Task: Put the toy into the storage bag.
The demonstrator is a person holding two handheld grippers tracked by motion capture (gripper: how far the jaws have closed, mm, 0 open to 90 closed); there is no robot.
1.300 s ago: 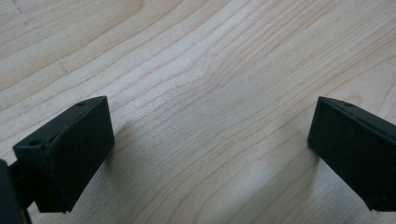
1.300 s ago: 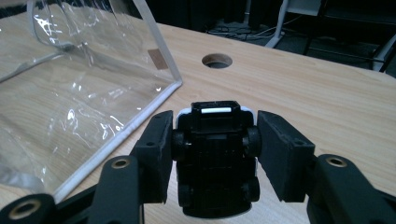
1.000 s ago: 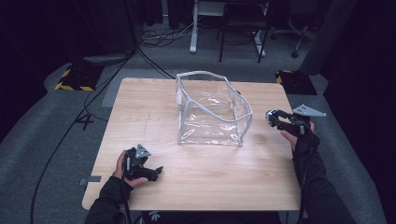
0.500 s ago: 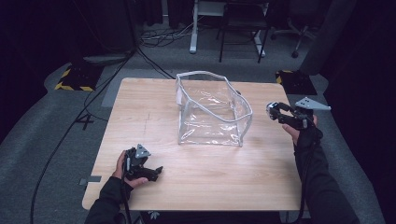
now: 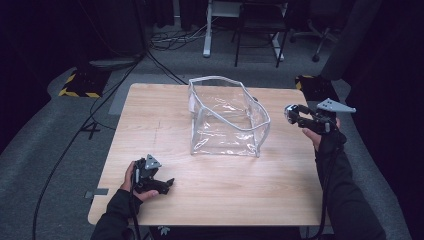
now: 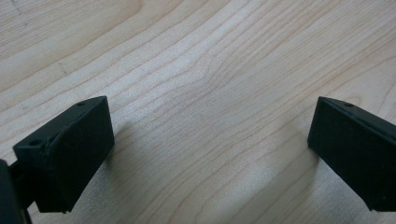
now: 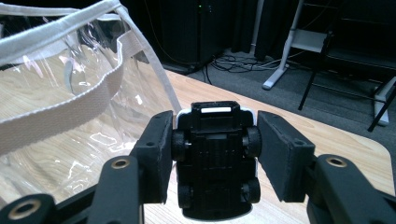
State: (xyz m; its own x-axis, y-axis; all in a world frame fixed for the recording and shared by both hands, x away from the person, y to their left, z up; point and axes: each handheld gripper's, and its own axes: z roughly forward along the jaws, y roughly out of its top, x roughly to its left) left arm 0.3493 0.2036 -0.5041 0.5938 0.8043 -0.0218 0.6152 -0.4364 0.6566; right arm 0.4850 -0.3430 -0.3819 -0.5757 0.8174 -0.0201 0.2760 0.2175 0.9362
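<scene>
Toy car [image 7: 215, 161], underside facing the camera with 4 wheels showing, sits clenched between the jaws of the right gripper [image 5: 300, 116] at the right of the high view, just beside the clear bag [image 5: 227, 120] at centre. Its hard, narrow body could twist or slip free, and the bag's soft rim [image 7: 60, 109] might fold if bumped. At lower left, the left gripper [image 5: 157, 184] rests released on the table [image 5: 240, 190], holding nothing.

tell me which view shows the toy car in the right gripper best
The right gripper view: the toy car sits close up between the right gripper's jaws, underside and four wheels facing the camera. In the high view it is just a small blob at the gripper's tip. The left gripper view looks at bare table.
</scene>
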